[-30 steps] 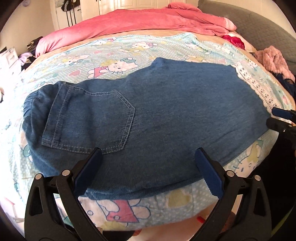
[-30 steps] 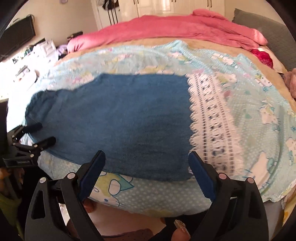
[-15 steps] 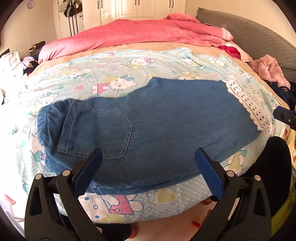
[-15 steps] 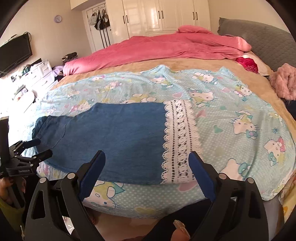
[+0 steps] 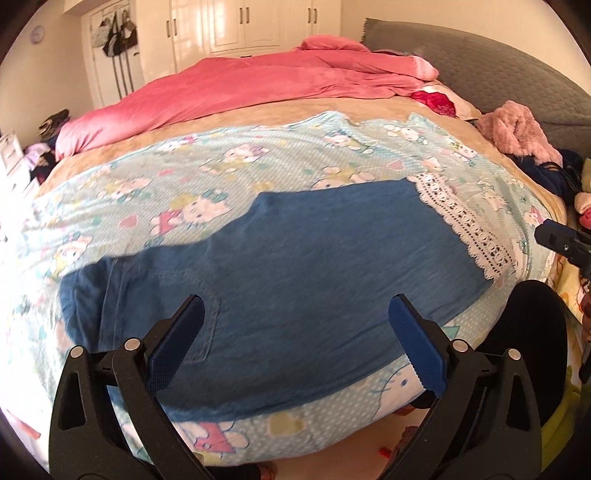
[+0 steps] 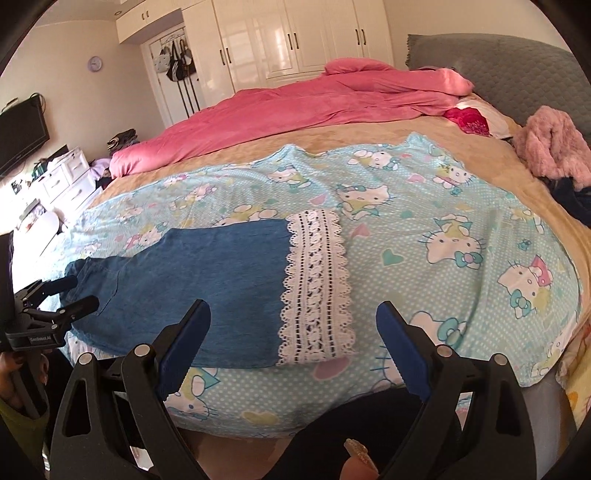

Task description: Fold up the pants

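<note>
The pants (image 5: 314, 280) are lying flat near the front edge of the bed, blue denim folded lengthwise, with the waist and a back pocket (image 5: 184, 295) pointing left and a white lace hem (image 6: 317, 284) pointing right. They are resting on a pale blue cartoon-cat sheet (image 6: 461, 229), which is covering a tan blanket (image 6: 332, 136).

The left gripper (image 5: 295, 332) is hovering above the waist half, its blue-padded jaws spread wide and gripping nothing. The right gripper (image 6: 293, 332) is hanging over the lace hem, jaws likewise wide apart and empty.

Farther back, a pink quilt (image 5: 240, 85) is lying across the bed, with a fuzzy pink garment (image 6: 554, 147) at the far right beside a grey headboard (image 6: 517, 70).

Small white lettering is showing on the left gripper's body in the right wrist view, too small to read. Only that view is showing a television (image 6: 18, 136) on the left wall, white drawers (image 6: 62, 177), and a fingertip (image 6: 356, 458) at the bottom edge. A round clock (image 5: 38, 35) is showing in both.
</note>
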`<state>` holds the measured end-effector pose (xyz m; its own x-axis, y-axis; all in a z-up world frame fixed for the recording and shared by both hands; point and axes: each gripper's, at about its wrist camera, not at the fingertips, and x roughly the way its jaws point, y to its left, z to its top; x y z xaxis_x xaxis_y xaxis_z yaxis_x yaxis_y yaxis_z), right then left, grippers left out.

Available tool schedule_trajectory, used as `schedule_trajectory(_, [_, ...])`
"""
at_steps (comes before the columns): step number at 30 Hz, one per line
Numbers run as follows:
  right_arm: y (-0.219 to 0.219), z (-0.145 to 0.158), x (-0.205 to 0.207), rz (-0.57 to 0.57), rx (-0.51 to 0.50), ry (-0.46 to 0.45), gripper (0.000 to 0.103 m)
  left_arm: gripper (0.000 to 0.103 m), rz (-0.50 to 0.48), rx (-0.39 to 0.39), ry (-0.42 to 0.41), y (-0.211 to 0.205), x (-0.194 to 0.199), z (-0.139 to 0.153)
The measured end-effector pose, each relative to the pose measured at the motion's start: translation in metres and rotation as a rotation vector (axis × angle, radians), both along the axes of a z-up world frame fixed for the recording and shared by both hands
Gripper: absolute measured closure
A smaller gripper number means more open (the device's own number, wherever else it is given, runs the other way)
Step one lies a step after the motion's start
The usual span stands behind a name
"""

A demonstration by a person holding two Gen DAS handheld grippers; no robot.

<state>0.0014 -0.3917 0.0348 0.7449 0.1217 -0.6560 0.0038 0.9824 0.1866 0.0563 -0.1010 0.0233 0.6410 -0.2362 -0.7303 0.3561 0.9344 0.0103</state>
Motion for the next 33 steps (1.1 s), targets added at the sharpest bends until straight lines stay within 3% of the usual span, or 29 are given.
schedule_trajectory(18, [-0.017,-0.027,0.018,-0.049,0.07,0.065,0.012,0.009,-0.241,-0.006,0.047,-0.103,0.069,0.008])
schedule_trajectory(33, [-0.021,-0.053,0.033,-0.074,0.134,0.134,0.012,0.009,-0.344,0.052,0.107,-0.155,0.145,-0.014])
